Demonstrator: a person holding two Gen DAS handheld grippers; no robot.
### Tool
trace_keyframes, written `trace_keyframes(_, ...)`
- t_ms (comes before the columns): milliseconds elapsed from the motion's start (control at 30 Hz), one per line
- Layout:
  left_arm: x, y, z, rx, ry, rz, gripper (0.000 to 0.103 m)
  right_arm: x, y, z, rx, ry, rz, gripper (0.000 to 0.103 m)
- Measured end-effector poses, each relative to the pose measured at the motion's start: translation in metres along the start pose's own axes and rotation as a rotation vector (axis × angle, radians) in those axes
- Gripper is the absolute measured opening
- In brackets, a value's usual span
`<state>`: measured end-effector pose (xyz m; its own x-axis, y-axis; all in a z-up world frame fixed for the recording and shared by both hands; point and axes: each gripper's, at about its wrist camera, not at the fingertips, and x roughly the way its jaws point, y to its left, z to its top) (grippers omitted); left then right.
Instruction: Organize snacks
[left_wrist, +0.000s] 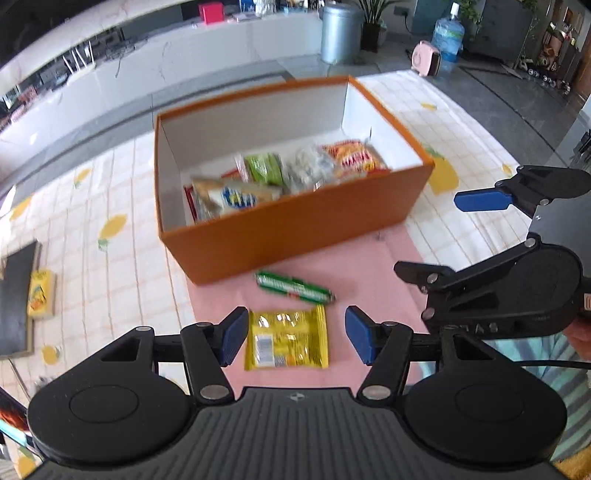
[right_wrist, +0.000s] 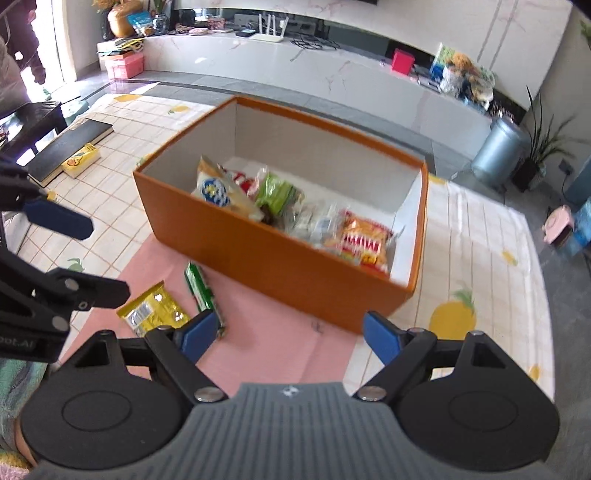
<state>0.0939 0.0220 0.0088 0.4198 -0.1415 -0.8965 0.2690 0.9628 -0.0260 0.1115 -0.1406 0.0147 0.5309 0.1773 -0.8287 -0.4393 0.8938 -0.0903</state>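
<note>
Left wrist view, nearest: left tongs (left_wrist: 291, 334) are spread wide with nothing between the pads, poised over the yellow packet (left_wrist: 287, 340), which lies flat on the pink mat (left_wrist: 369, 273) and is not gripped.
Right wrist view, nearest: right tongs (right_wrist: 288, 338) are also spread wide and hold nothing; they hang over bare pink mat in front of the box, with the green roll close beside the left-hand pad.
Just beyond: green roll (left_wrist: 294, 287) lies on the mat between the yellow packet and the box wall, close to the packet but seemingly not touching it.
Still outside: these two snacks are the only ones visible on the mat.
Further: orange box (left_wrist: 295, 229) stands open on the table, partly on the mat and partly on the lemon-print cloth (left_wrist: 110, 236).
Already packed: a blue-and-white packet (left_wrist: 236, 195), a green pack (left_wrist: 264, 168), a clear-wrapped pack (left_wrist: 308, 168) and an orange-red bag (left_wrist: 354, 157) lie along the near side of the box; motion blur makes the exact count uncertain, and something red shows under them.
Progress: most of the sorting looks done, with two items left.
Likely step in hand: picking up the yellow packet with the left tongs.
</note>
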Motion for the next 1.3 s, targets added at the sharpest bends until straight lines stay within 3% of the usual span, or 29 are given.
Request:
trace_keyframes(133,0.016,0.006,-0.014,-0.056,0.038,-0.032,0.071,0.015,0.003,-0.024,0.022,0.004,-0.022,0.083)
trace_keyframes(400,0.051,0.028,-0.027,-0.178,0.034,-0.069,0.071,0.056,-0.006,-0.048,0.148,0.054,-0.021,0.083)
trace_keyframes(767,0.092,0.031,-0.040,-0.158,0.106,-0.093,0.071,0.086,-0.013,-0.066,0.202,0.081,-0.005,0.083)
trace_keyframes(967,0.102,0.023,-0.039,-0.120,0.128,-0.070,0.076,0.098,0.000,-0.064,0.131,0.100,-0.003,0.083)
trace_keyframes(1167,0.102,0.027,-0.036,-0.127,0.147,-0.062,0.076,0.099,0.005,-0.065,0.116,0.070,0.029,0.063)
trace_keyframes(1300,0.102,0.029,-0.034,-0.129,0.162,-0.066,0.076,0.092,-0.004,-0.069,0.150,0.078,0.017,0.034)
